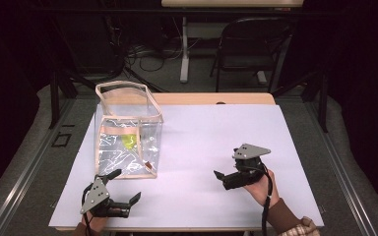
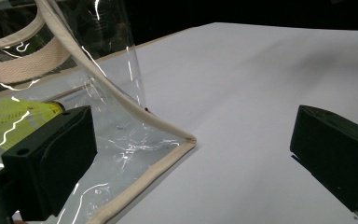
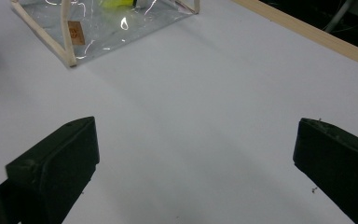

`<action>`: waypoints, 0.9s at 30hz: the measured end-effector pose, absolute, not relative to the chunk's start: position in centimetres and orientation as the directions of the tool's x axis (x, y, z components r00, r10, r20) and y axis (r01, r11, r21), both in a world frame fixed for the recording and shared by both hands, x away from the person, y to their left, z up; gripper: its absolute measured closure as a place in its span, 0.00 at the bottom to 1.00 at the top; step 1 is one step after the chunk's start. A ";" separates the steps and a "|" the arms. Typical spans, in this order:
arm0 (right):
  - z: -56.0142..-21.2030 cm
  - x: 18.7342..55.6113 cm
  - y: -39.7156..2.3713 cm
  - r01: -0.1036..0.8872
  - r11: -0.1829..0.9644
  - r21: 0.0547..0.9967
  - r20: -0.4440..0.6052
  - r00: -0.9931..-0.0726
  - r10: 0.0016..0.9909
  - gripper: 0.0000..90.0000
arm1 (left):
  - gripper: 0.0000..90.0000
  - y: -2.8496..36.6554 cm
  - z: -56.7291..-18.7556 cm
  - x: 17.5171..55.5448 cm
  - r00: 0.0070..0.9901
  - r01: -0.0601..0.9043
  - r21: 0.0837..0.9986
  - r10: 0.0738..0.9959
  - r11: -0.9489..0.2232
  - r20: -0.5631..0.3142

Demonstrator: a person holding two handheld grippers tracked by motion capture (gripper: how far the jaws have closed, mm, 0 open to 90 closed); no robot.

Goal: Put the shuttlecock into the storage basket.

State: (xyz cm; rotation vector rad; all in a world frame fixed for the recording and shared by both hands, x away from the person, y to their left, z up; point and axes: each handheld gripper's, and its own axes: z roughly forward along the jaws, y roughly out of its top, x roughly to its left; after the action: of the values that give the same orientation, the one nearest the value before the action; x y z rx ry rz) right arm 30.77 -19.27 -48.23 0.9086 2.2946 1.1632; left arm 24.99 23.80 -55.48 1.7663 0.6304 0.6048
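Two hand-held grippers sit low over the white tabletop [image 1: 202, 147], and the thing nearest them is a clear plastic box-shaped bag with cream fabric trim and handles [image 1: 128, 132]; it stands upright on the left half of the tabletop, with a small yellow-green object [image 1: 128, 141] inside it near the bottom. The likeliest trouble, as I judge it, is the bag's soft, glossy wall: a jaw closing on the film rather than on the cream edging could slip or crumple the side and tip the bag; the glare on the plastic also makes the edge hard to judge. The left hand-held gripper [image 1: 125, 187] lies just in front of the bag's near bottom corner, jaws spread wide and holding nothing; in the left gripper view that trimmed corner [image 2: 189, 139] sits between the jaws, closer to the left one; the hand reaches in from the bottom edge. The right hand-held gripper [image 1: 224, 176] is well apart from the bag on the right half, jaws likewise spread and empty, pointing left across bare tabletop; its hand [image 1: 261, 189] grips from behind, a sleeve showing at the wrist.
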 end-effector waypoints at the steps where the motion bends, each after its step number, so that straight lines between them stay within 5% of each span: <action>1: -48.4 30.6 -19.4 0.362 0.436 0.824 -0.066 -0.703 0.708 0.00 | 0.00 23.8 -55.5 25.0 0.727 0.116 0.962 0.681 -0.246 0.086; 27: -53.1 27.3 -21.7 0.274 0.449 0.851 -0.133 -0.713 0.688 0.00 | 0.00 23.8 -55.5 25.0 0.726 0.121 0.961 0.683 -0.248 0.085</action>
State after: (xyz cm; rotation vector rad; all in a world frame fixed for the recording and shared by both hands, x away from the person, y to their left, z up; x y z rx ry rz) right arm 27.27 -21.68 -53.06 0.8067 2.2381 1.1906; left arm 25.02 23.81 -55.53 1.7693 0.6355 0.6030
